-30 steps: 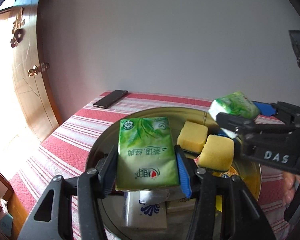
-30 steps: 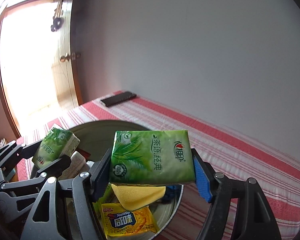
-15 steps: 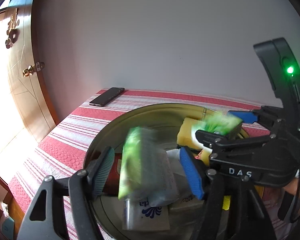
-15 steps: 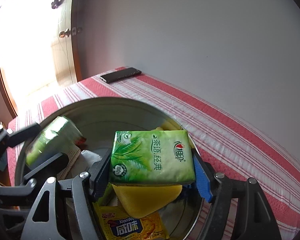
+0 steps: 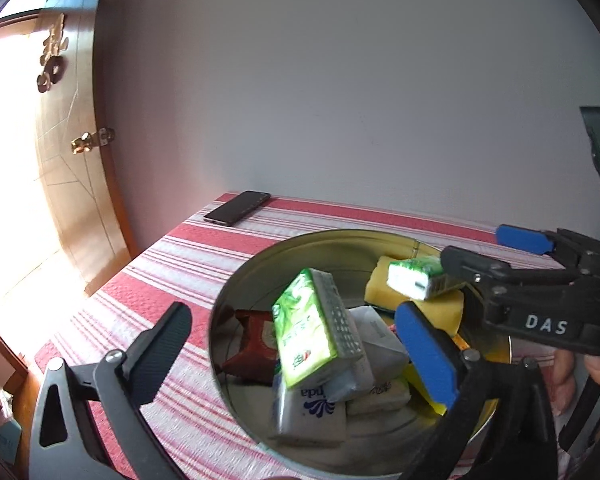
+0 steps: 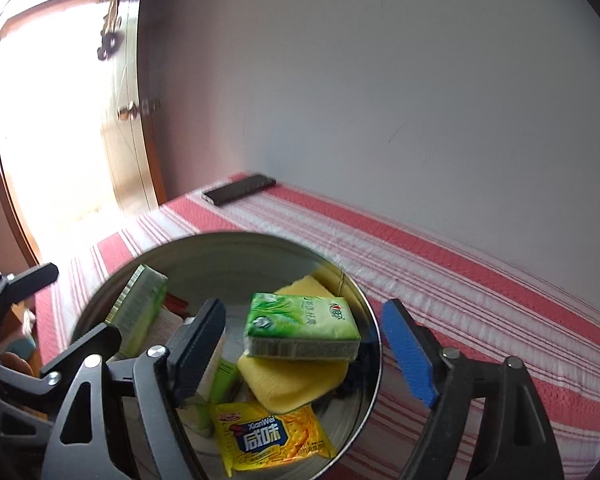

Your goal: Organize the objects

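A round metal bowl (image 5: 340, 234) (image 6: 259, 237) stands on a red-and-white striped cloth. My left gripper (image 5: 291, 312) hangs over it with its jaws opening wide. A green tissue pack (image 5: 304, 332) lies tilted on other packs inside, free of both pads. My right gripper (image 6: 304, 308) is over the bowl's right side, its jaws also opening. A second green tissue pack (image 6: 304, 324) rests on a yellow sponge (image 6: 295, 380) and touches neither pad. That pack (image 5: 416, 280) and the right gripper (image 5: 484, 246) also show in the left wrist view.
In the bowl lie a yellow cracker packet (image 6: 271, 436), a white tissue pack (image 5: 308, 412) and a dark red packet (image 5: 255, 340). A black phone (image 5: 237, 208) (image 6: 239, 189) lies at the table's far corner by the wall. A wooden door (image 5: 71, 160) stands left.
Both grippers let go of their green tissue packs. The left pack tipped onto the pile and the right one dropped onto the sponge. Both jaws spread wider.
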`<state>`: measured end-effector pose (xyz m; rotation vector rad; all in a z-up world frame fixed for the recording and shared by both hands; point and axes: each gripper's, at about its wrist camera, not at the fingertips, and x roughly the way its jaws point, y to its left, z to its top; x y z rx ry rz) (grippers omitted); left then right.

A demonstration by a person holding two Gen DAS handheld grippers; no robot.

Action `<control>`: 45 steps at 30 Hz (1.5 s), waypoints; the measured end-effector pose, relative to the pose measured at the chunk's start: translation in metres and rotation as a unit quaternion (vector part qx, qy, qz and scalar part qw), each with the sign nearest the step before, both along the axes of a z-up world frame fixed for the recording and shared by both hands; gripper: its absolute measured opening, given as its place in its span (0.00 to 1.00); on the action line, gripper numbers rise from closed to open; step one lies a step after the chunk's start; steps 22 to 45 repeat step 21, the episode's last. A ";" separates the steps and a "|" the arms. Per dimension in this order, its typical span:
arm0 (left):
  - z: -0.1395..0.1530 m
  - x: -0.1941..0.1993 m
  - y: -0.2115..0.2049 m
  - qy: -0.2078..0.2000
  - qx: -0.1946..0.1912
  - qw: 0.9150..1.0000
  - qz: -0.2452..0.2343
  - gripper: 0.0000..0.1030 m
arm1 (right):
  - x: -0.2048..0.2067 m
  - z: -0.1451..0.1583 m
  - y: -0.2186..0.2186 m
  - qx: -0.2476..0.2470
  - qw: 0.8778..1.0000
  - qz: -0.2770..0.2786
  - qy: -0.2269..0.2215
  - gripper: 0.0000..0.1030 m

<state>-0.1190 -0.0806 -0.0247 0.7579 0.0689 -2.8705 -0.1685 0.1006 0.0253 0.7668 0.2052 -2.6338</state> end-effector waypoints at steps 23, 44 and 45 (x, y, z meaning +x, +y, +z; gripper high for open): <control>0.004 0.008 -0.007 -0.001 -0.025 0.999 0.030 1.00 | 0.015 0.002 -0.009 -0.013 1.000 0.019 0.003 0.81; 0.004 0.008 -0.007 -0.001 -0.025 0.999 0.030 1.00 | 0.015 0.002 -0.009 -0.013 1.000 0.019 0.003 0.81; 0.004 0.008 -0.007 -0.001 -0.025 0.999 0.030 1.00 | 0.015 0.002 -0.009 -0.013 1.000 0.019 0.003 0.81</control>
